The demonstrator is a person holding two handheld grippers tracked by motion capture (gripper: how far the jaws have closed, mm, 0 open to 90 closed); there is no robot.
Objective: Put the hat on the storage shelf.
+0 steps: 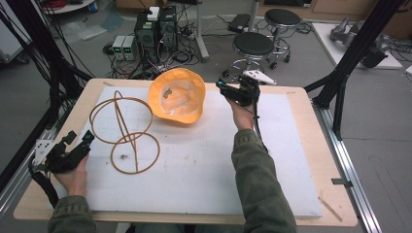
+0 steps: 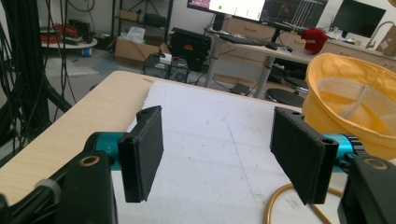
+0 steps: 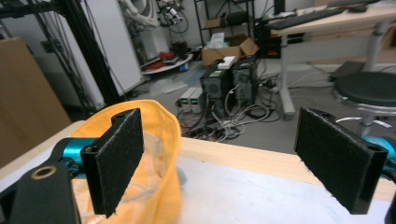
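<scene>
The right hand-held gripper (image 1: 224,88) is held with its jaws spread wide and nothing between them, just beside the right rim of the orange hat (image 1: 178,95); in the right gripper view (image 3: 219,154) the hat's (image 3: 161,154) brim is seen close behind the left jaw, whether touching cannot be told, while bare white pad (image 3: 261,196) lies open between and under the jaws up to the far wooden edge of the desk (image 3: 252,156); beyond that edge the floor drops away to computer towers (image 3: 224,79) and a black stool (image 3: 369,88)

The left hand-held gripper (image 1: 82,143) is likewise held wide and empty, over the near left part of the pad (image 1: 194,165), well apart from the hat; the wire ring stand (image 1: 127,131) is found just to its right, a curve of it (image 2: 280,200) being seen under the right jaw in the left gripper view (image 2: 224,158); ahead of the jaws a broad stretch of white pad (image 2: 210,126) is left free as far as the desk's (image 2: 93,112) far corner, and the hat (image 2: 355,116) is seen lying open-side up to the front right; to the left of this gripper the wooden margin of the desk (image 1: 58,126) is narrow, with black frame posts (image 1: 29,58) standing close beyond it
</scene>
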